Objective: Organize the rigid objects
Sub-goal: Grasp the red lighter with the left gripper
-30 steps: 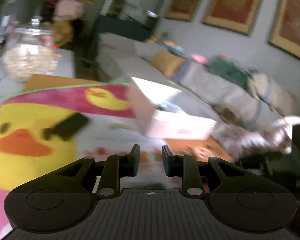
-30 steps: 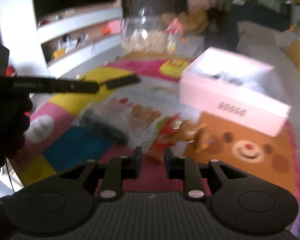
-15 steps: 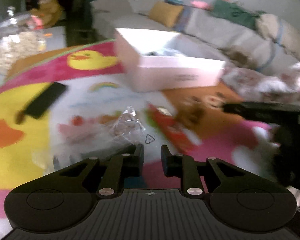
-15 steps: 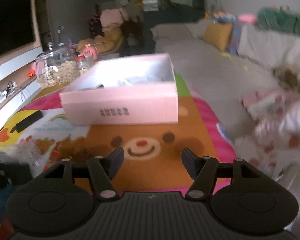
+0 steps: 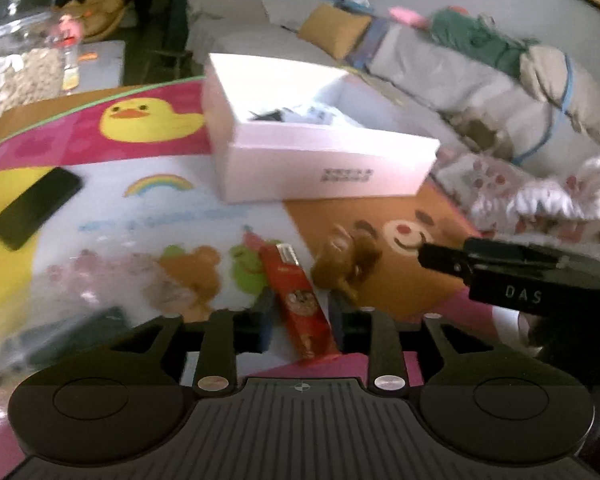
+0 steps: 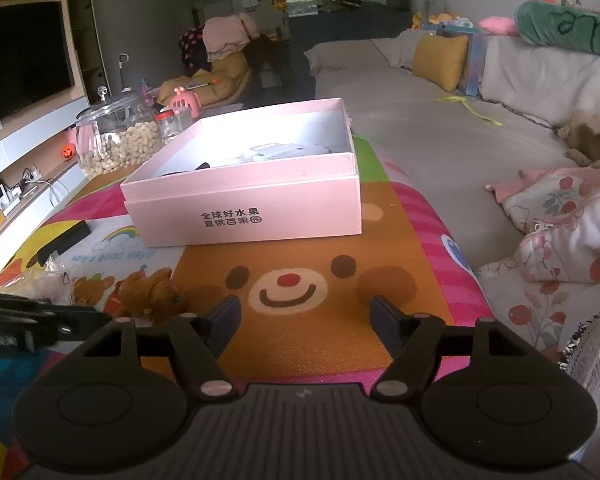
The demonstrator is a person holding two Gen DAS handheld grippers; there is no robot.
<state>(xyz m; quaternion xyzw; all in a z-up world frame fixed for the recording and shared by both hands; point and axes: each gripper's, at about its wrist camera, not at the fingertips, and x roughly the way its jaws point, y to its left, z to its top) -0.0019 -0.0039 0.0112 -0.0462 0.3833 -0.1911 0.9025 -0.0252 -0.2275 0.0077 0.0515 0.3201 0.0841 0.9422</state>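
Observation:
A red snack pack [image 5: 296, 300] lies on the colourful play mat [image 5: 160, 208]. My left gripper [image 5: 301, 320] hovers low over it, jaws opening, with the pack seen between the fingers and not pressed. Just right of the pack sits a brown plush toy [image 5: 348, 264], also in the right wrist view [image 6: 152, 292]. Behind them stands an open pink box [image 5: 320, 168] [image 6: 244, 204] holding a few items. My right gripper [image 6: 304, 320] is over the bear print, jaws opening wide, nothing between them. It also shows at the right edge of the left wrist view [image 5: 424, 258].
A black remote [image 5: 36, 208] [image 6: 64, 240] and a clear plastic bag [image 5: 100, 280] lie on the mat's left part. A glass jar [image 6: 116, 140] stands behind the mat. A grey sofa [image 6: 440, 128] with cushions runs along the right, with a floral blanket [image 6: 560, 220] near.
The left gripper swung right and down from the duck print to the red pack, and its jaws parted. The right gripper turned right toward the box and bear print and opened wide.

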